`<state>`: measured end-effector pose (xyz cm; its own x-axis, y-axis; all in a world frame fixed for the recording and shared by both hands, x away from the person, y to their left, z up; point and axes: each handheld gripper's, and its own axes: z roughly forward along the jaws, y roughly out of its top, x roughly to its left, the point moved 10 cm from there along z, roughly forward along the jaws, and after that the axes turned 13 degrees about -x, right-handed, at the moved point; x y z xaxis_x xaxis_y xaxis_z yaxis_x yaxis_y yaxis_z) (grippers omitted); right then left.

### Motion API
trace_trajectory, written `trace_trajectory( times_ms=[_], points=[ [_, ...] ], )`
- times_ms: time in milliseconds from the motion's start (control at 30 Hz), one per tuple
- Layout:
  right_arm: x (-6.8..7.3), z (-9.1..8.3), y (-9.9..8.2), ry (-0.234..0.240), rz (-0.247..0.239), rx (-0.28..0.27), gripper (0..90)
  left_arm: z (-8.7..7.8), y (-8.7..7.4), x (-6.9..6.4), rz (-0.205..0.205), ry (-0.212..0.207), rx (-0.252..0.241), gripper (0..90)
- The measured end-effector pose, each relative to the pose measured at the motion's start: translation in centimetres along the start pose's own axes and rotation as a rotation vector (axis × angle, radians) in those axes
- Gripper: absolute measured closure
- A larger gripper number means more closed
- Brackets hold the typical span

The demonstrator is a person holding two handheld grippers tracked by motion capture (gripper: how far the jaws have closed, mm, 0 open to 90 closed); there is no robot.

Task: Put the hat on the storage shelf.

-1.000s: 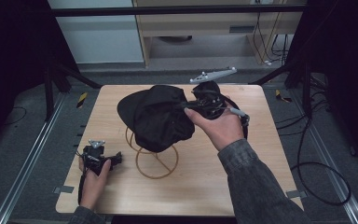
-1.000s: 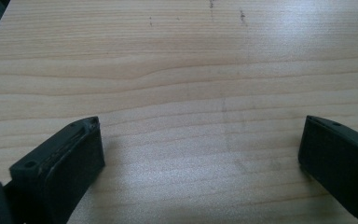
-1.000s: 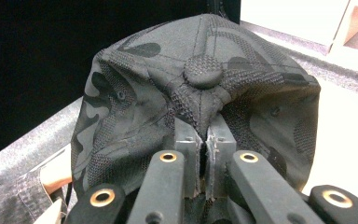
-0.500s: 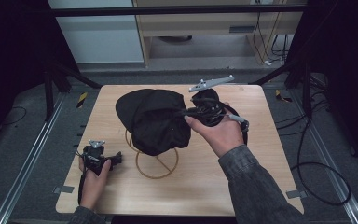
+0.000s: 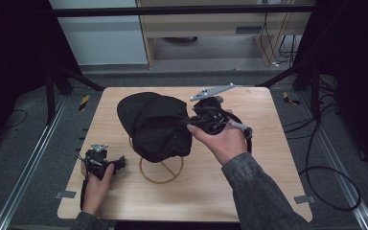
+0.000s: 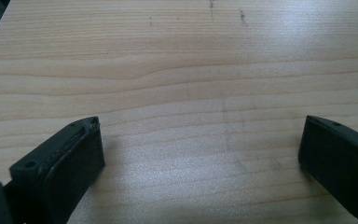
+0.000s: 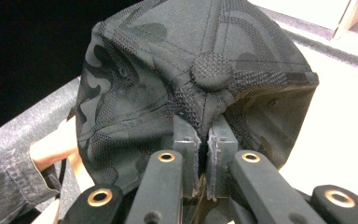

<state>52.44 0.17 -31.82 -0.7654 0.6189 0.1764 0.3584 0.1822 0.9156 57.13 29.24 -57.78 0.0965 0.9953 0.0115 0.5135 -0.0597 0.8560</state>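
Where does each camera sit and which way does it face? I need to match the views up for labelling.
High view: above the person's side, facing forward and down on the wooden table; both forearms, the left tongs and the right tongs on a black cap above a wire stand.
Left gripper view: on the left tongs, facing down at bare tabletop; its spread jaws show.
Right gripper view: on the right tongs, facing the cap; closed jaws, a sleeve.
Shared: high and right gripper views both show the cap.
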Motion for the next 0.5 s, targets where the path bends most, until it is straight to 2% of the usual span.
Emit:
trace_trajectory(
  times_ms=[500],
  points=[
    [0.2,1.4,-0.3,-0.001,-0.006,0.015,83.5,0.0,0.0,0.0,0.000,0.000,0.000,0.0]
  ],
)
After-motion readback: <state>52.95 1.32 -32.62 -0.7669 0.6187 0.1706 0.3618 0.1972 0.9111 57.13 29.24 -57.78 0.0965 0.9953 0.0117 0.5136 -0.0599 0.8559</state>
